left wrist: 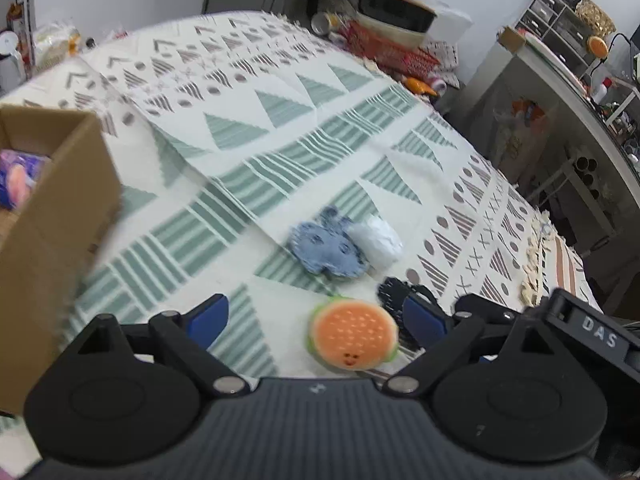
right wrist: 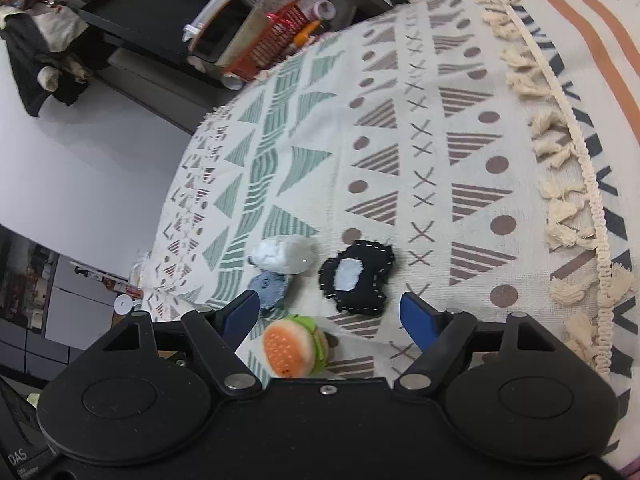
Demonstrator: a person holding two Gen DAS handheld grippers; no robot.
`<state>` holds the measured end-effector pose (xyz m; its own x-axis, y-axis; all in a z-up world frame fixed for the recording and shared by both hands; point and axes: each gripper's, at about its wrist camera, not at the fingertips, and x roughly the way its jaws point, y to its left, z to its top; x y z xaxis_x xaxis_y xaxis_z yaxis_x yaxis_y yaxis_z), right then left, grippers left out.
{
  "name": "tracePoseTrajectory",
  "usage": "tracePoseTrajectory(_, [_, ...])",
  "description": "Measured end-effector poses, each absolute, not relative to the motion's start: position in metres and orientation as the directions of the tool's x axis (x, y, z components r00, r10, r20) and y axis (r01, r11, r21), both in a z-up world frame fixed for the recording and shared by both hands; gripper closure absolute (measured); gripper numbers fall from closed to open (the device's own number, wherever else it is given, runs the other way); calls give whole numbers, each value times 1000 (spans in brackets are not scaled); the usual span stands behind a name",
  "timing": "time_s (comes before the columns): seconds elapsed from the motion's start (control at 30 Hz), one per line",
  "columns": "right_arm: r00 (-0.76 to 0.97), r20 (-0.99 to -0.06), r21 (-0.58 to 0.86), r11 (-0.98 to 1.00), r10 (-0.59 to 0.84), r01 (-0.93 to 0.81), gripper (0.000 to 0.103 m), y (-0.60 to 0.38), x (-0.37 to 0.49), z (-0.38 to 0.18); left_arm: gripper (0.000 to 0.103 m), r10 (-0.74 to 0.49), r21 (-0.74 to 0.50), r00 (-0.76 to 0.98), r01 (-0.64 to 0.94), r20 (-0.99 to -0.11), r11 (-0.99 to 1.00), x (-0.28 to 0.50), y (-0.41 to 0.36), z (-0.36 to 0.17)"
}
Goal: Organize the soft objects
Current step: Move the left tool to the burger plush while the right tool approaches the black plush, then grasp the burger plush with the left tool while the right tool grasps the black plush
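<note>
A plush hamburger (left wrist: 353,334) lies on the patterned cloth, between my left gripper's (left wrist: 316,314) open blue fingers and close to them. Behind it lie a blue denim plush (left wrist: 326,249), a white soft lump (left wrist: 376,240) and a black felt piece (left wrist: 394,294). In the right wrist view the hamburger (right wrist: 294,346) sits just inside my open, empty right gripper (right wrist: 330,312), with the black felt piece with a white patch (right wrist: 358,278), the white lump (right wrist: 285,255) and the denim plush (right wrist: 272,286) beyond. A cardboard box (left wrist: 60,216) stands at the left, holding a purple item (left wrist: 18,178).
The patterned cloth (left wrist: 280,128) covers the table; its fringed edge (right wrist: 560,168) runs on the right. Cluttered baskets and containers (left wrist: 394,24) stand past the far edge, shelves (left wrist: 560,20) at the right. The other gripper's body (left wrist: 588,332) is close at lower right.
</note>
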<state>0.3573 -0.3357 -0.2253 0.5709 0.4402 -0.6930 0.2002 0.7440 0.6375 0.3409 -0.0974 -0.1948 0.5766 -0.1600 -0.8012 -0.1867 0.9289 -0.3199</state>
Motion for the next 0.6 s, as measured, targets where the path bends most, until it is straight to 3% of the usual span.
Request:
tracePoseTrajectory(0.2, [556,-708,639,730,435,243,28,-337,366,-240,9,-177,-326,541,-192,-822,926,353,-115,-217])
tracePoseTrajectory(0.27, [547,-716,635,730,434,253,29,-336,368,-245,17,-165,-317,536,-206,-828,926,355,-117,-224])
tracePoseTrajectory(0.4, [542,-721,631,732,432,257,29,-333,376,-249,53,-166,-330,511,-249,-843,910,359,-111,-236])
tracePoseTrajectory(0.6, [519,-747,600,757,415,259,29,-325,385,-255,58,-159,-335,515,-269,-842,903,360,-103,-234])
